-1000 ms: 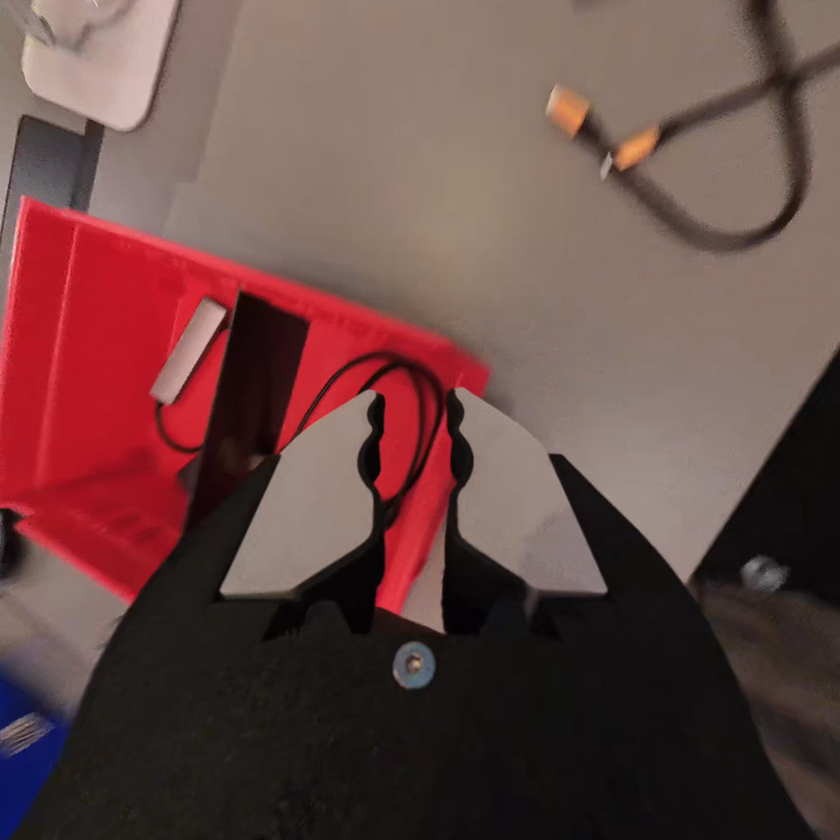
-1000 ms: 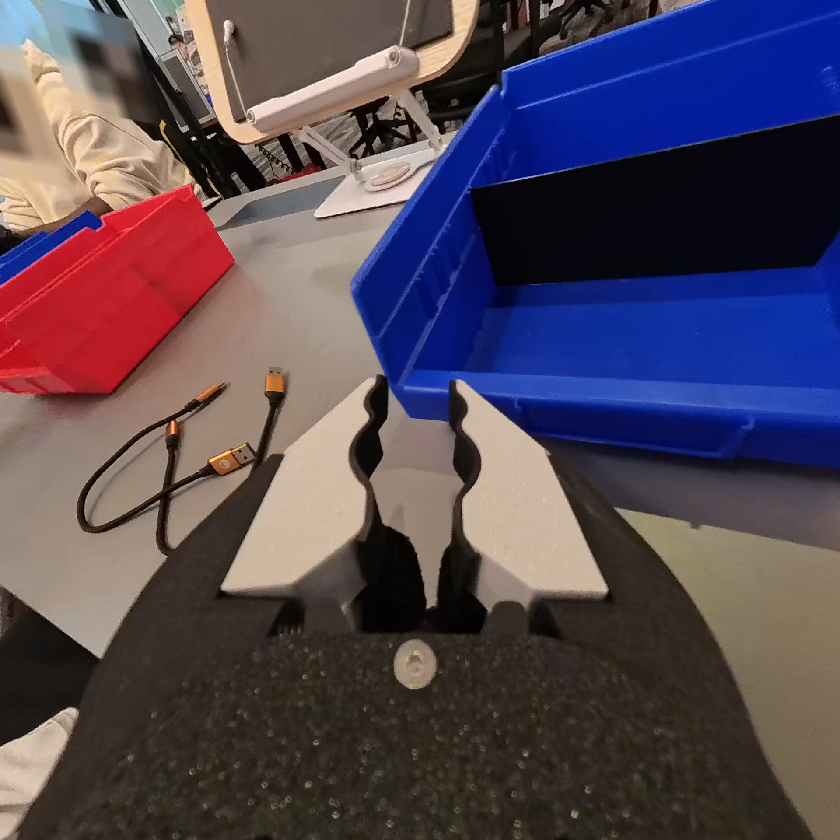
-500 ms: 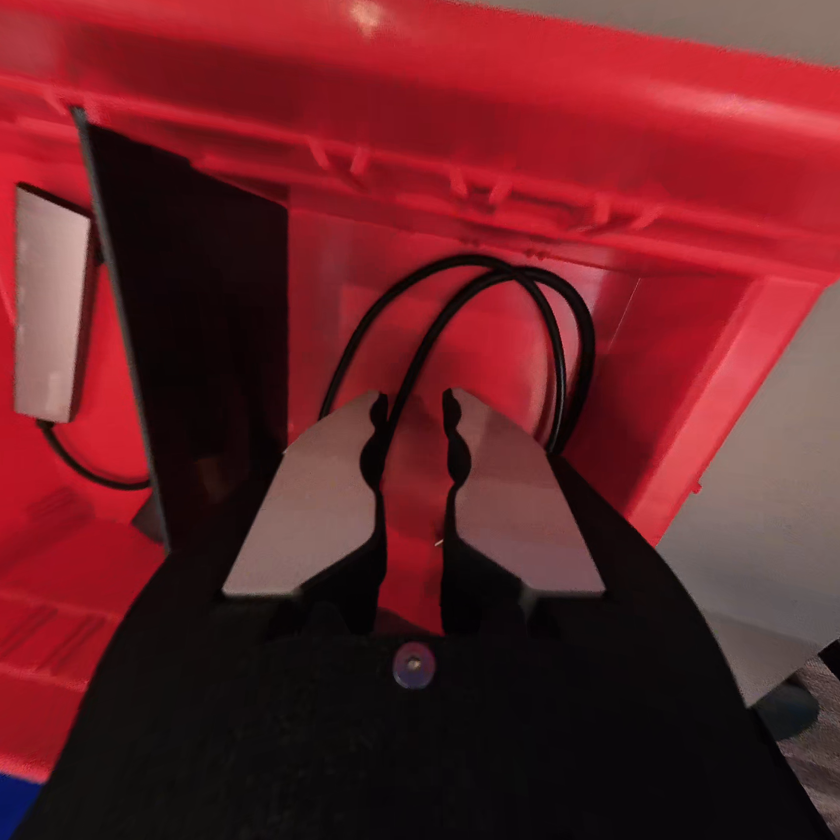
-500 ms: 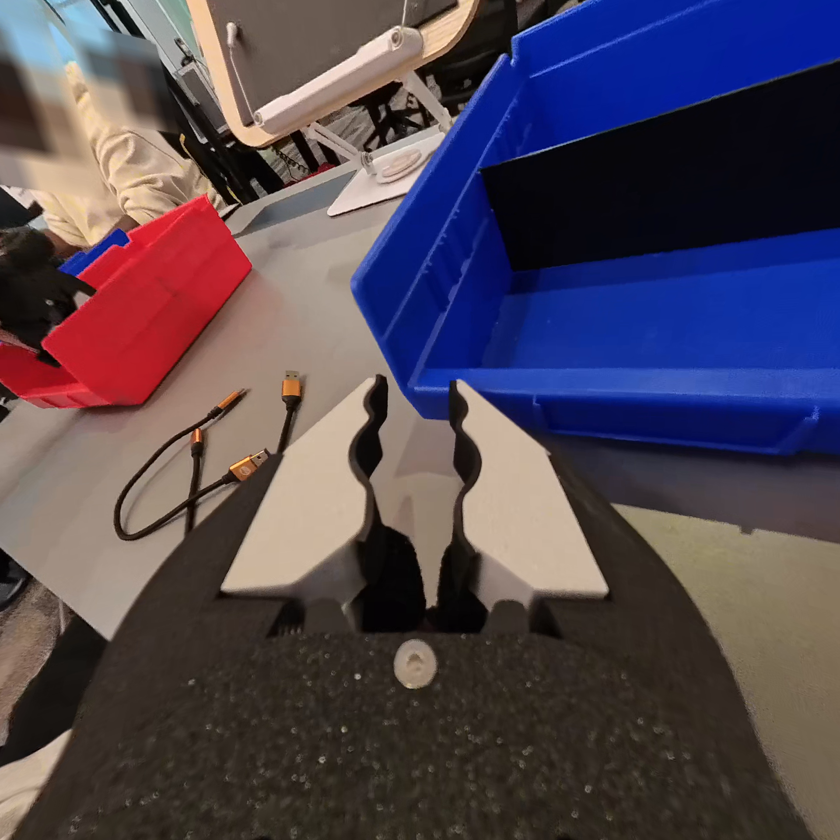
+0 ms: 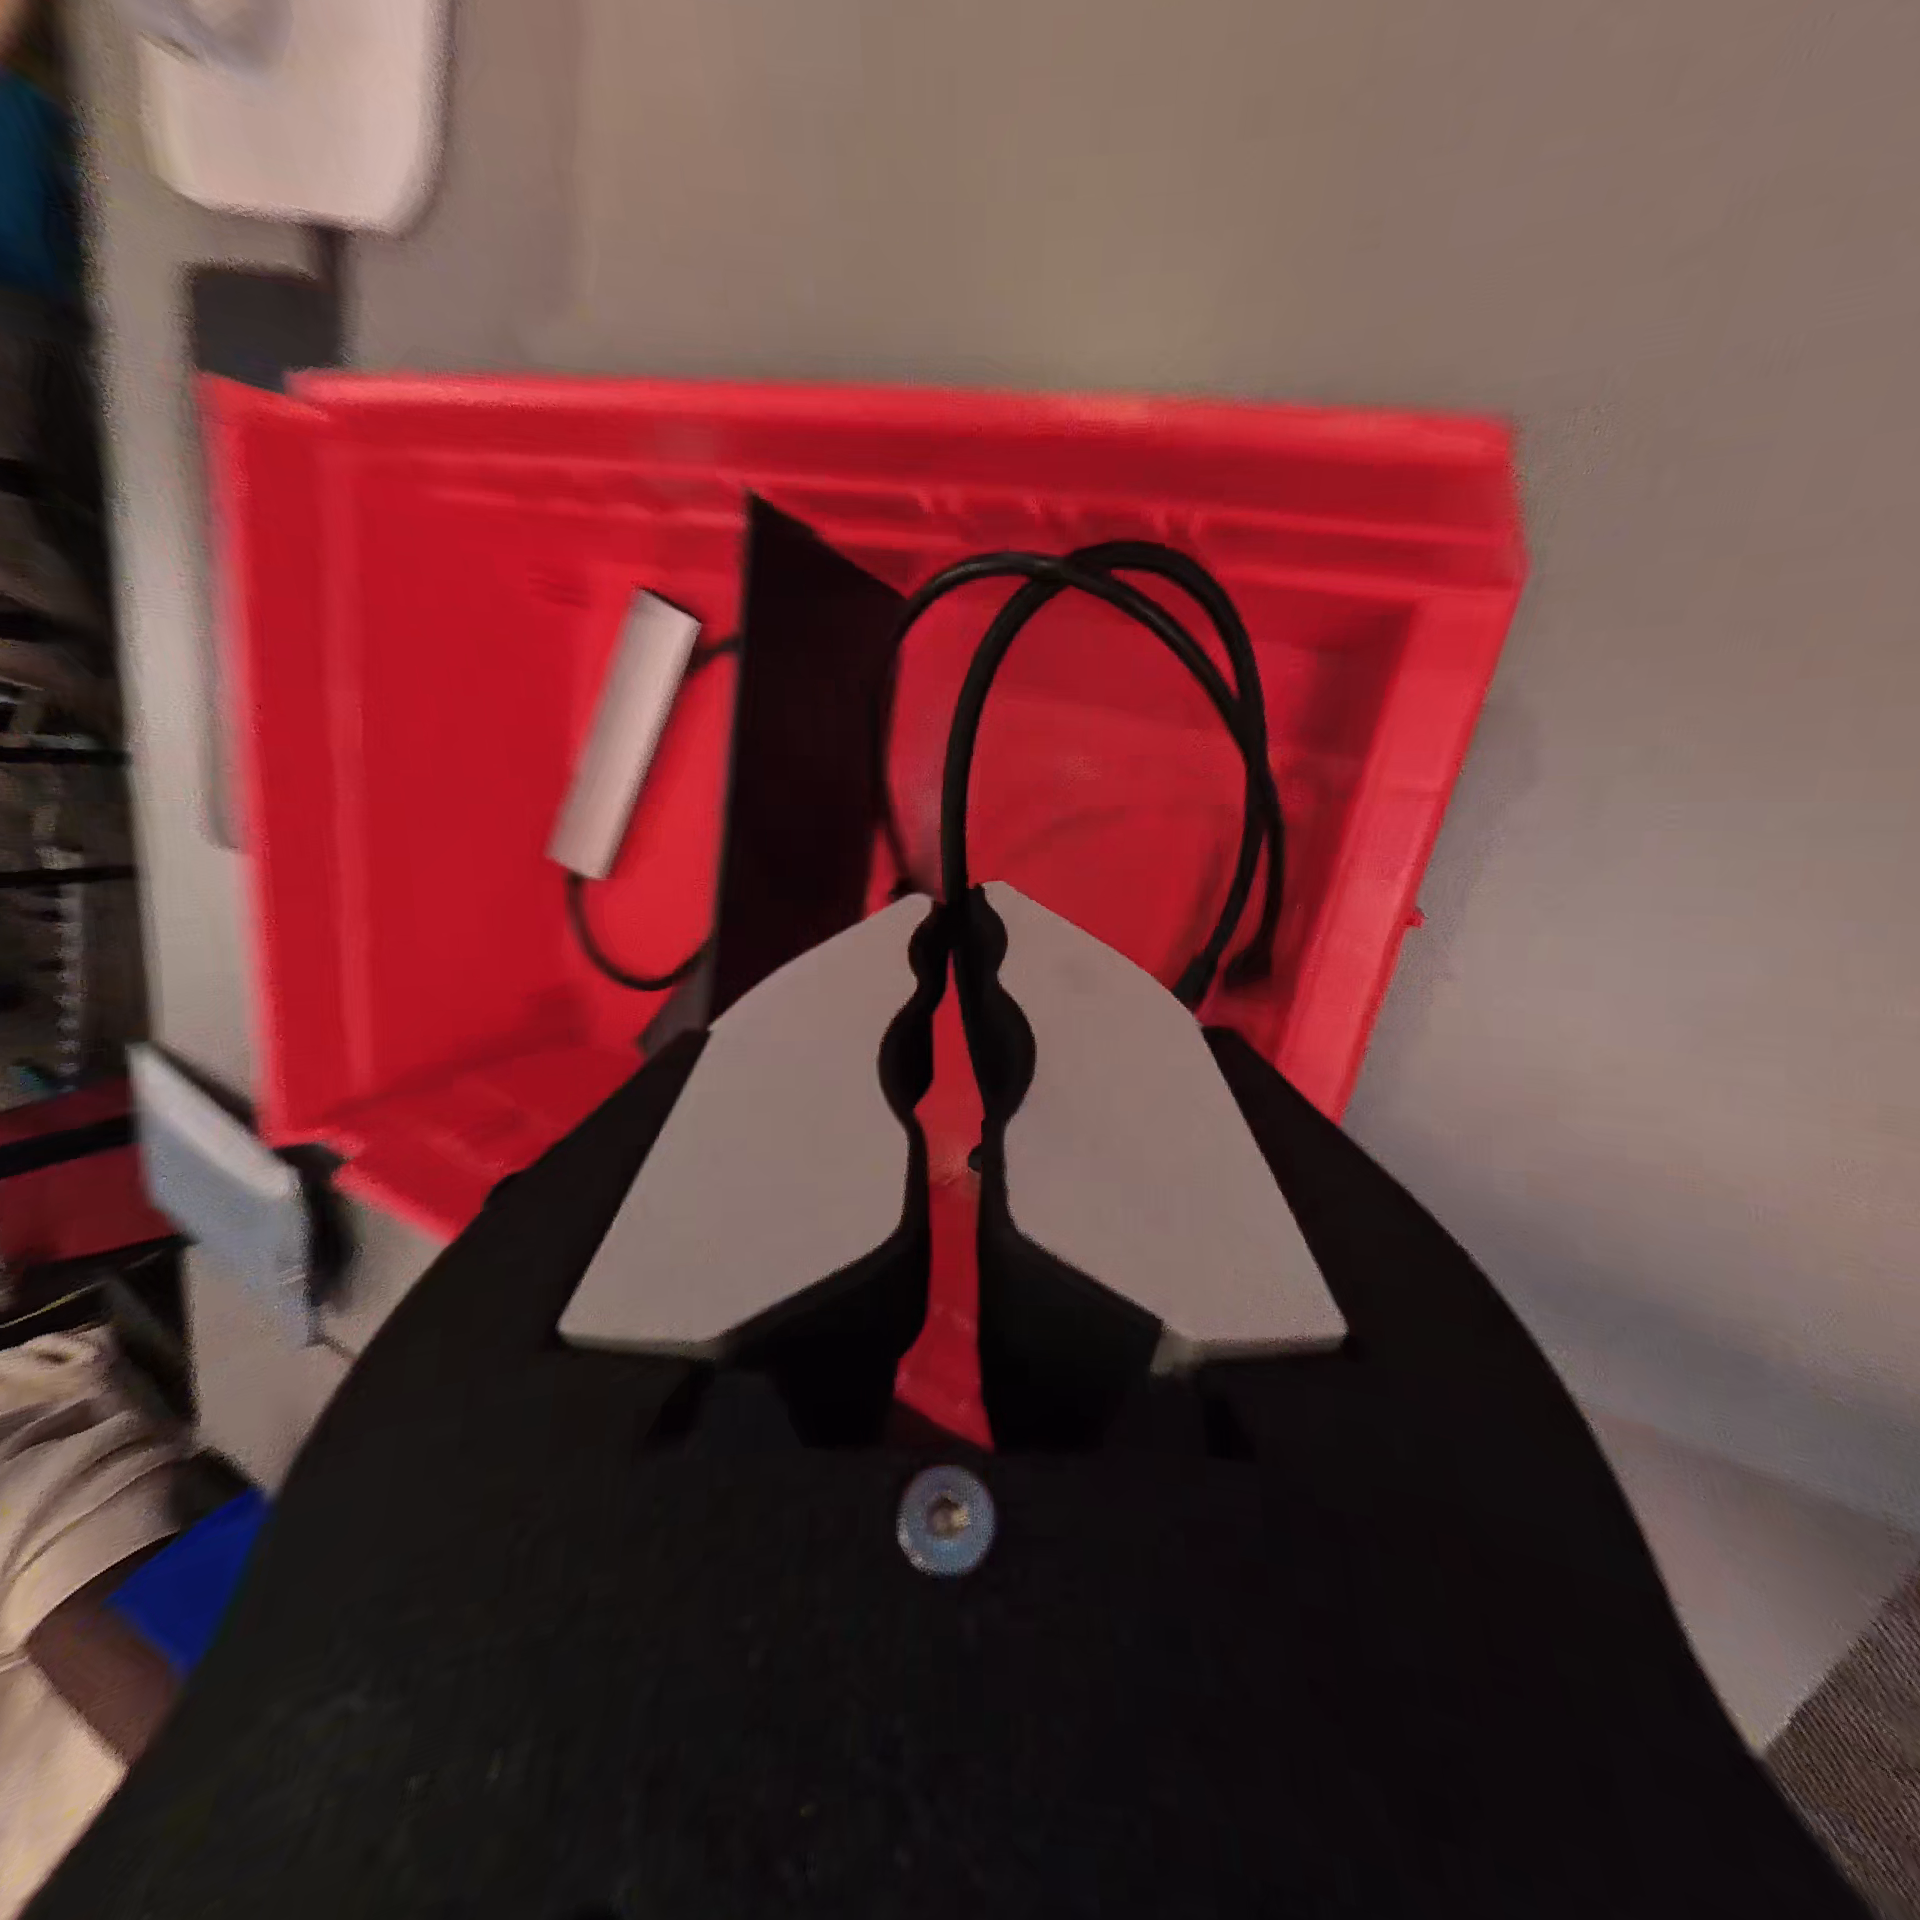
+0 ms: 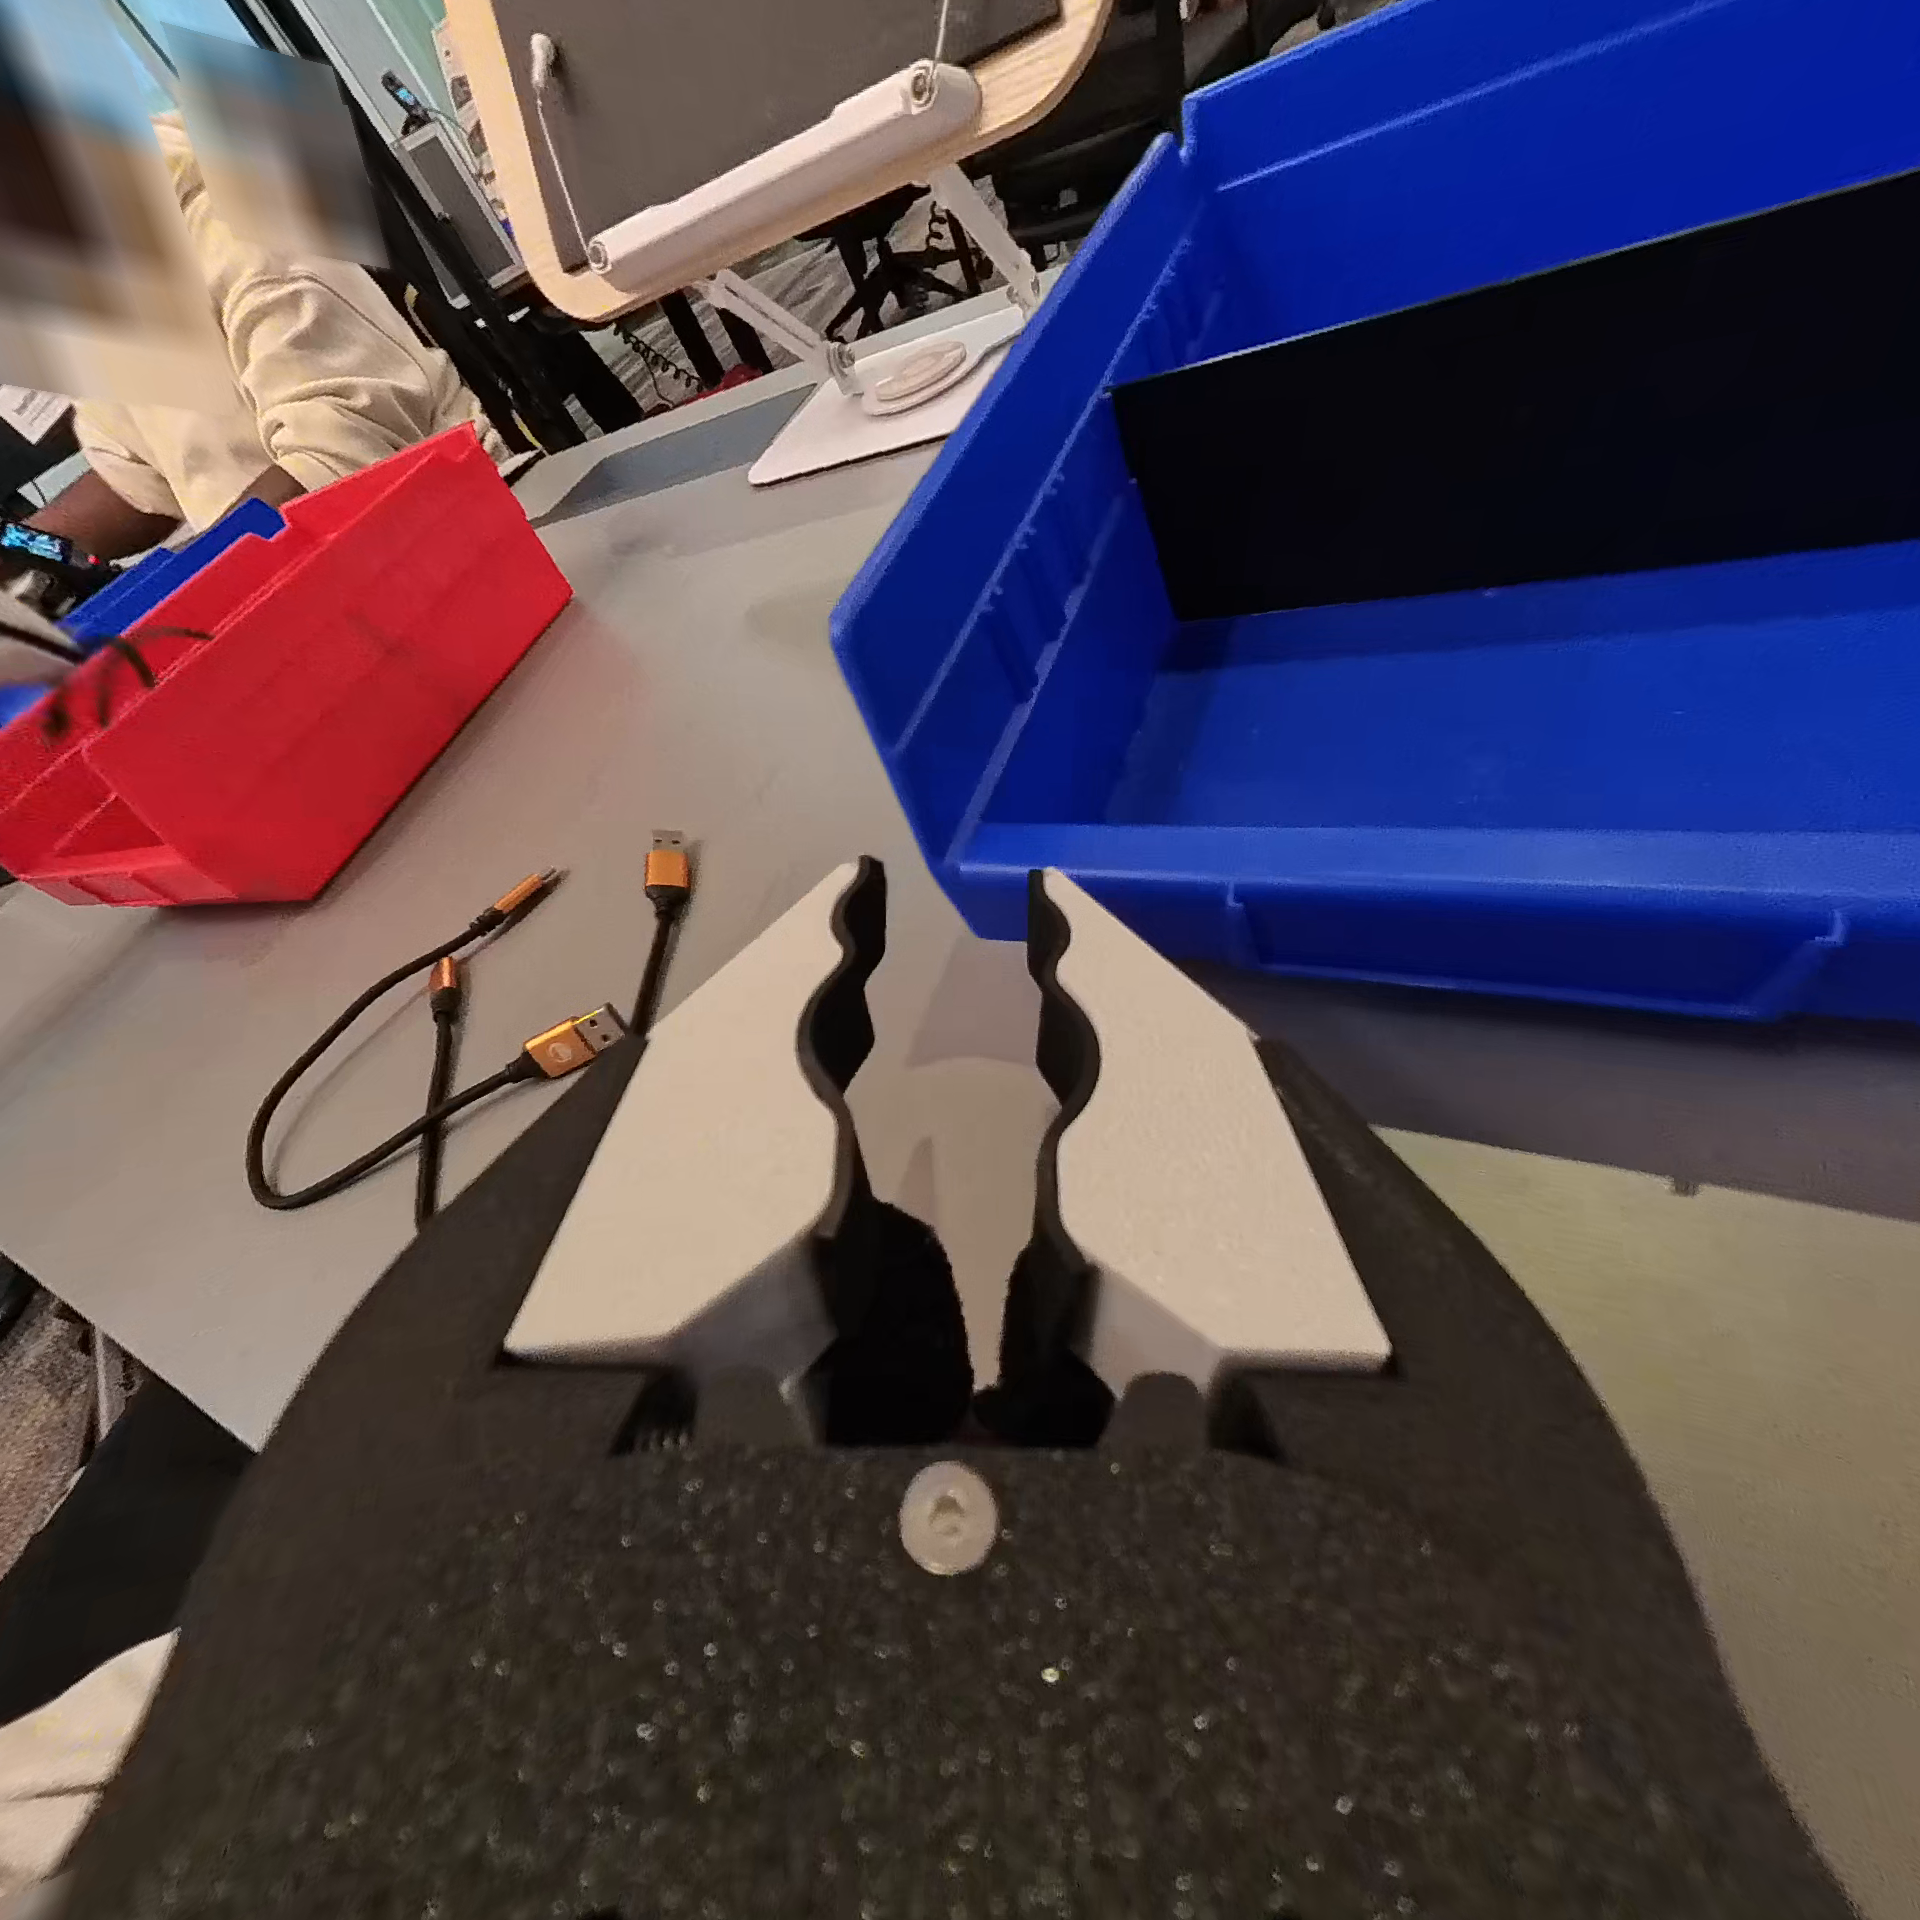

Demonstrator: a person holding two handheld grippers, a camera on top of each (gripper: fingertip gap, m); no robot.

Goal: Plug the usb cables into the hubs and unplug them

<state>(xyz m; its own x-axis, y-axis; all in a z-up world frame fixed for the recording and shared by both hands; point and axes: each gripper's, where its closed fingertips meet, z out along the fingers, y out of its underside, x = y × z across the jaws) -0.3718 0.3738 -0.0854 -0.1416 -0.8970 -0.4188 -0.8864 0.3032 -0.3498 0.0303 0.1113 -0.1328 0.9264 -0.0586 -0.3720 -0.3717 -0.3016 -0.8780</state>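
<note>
My left gripper (image 5: 956,904) is shut on a thin black cable (image 5: 1039,613). The cable loops up from the fingertips, and its two ends hang at the right, above a red bin (image 5: 416,748). The bin has a black divider (image 5: 800,748). A grey adapter (image 5: 623,748) with its own black lead lies in the left compartment. My right gripper (image 6: 956,894) is open and empty, just in front of the near corner of a blue bin (image 6: 1455,727). Two black braided cables with orange plugs (image 6: 447,1039) lie on the grey table (image 6: 675,675), left of it.
The red bin (image 6: 312,675) stands at the far left of the table, with the black cable (image 6: 104,655) hanging over it. A person in a cream sleeve (image 6: 312,343) sits behind it. A white stand base (image 6: 894,416) is at the back. The table edge runs near my right gripper. Tip to tip, the grippers are about 50 cm apart. To reach the grey adapter (image 5: 623,748) in a straight line is about 20 cm for my left fingers, about 55 cm for my right.
My left gripper went down into the red bin, shut on the black cable and pulled back up with it. My right gripper stayed open and shifted only slightly.
</note>
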